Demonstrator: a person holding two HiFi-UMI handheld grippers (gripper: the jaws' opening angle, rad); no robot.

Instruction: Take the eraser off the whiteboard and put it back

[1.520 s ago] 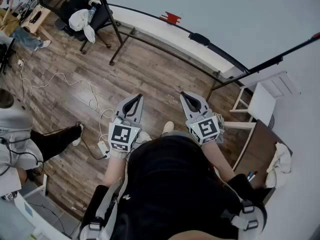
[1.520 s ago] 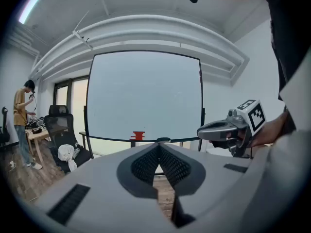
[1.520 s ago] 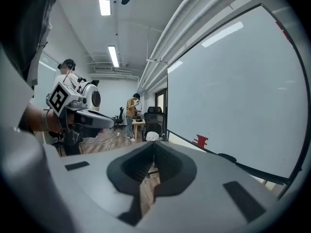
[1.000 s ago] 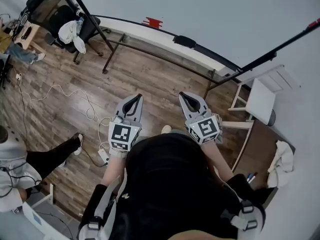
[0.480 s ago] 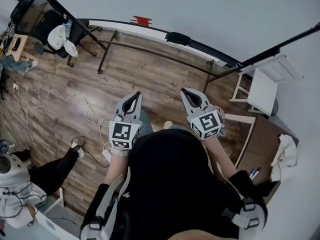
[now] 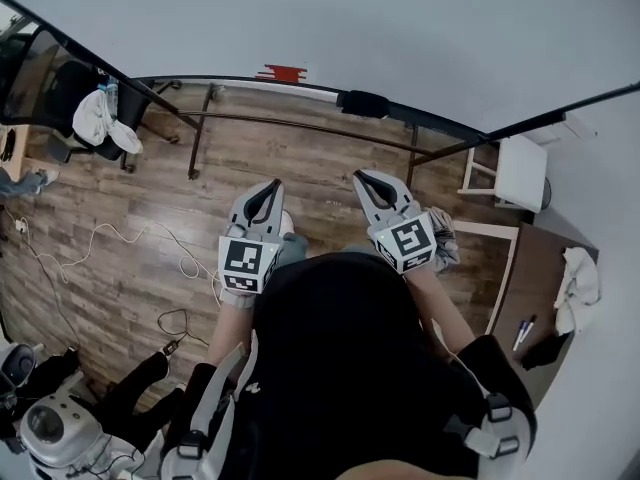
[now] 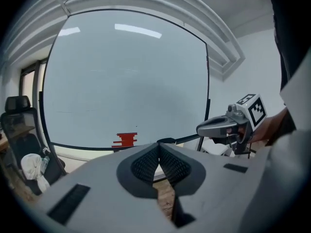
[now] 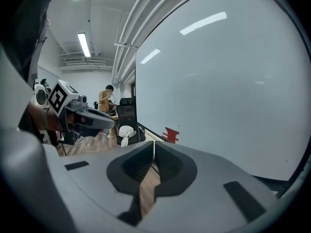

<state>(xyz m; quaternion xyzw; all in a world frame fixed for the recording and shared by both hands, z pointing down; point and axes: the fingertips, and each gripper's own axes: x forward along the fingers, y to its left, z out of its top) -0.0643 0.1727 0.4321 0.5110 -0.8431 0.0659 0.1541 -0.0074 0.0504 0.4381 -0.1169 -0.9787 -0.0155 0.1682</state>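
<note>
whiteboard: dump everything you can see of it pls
The whiteboard is large, white and glossy; ceiling lights reflect in it in both gripper views. No writing shows on it. A thin black frame edges it, with a pale strip along the bottom. It stands upright on a dark metal stand over the wood floor. A small red patch sits low on its face. A black oblong block sits at its bottom edge.
</note>
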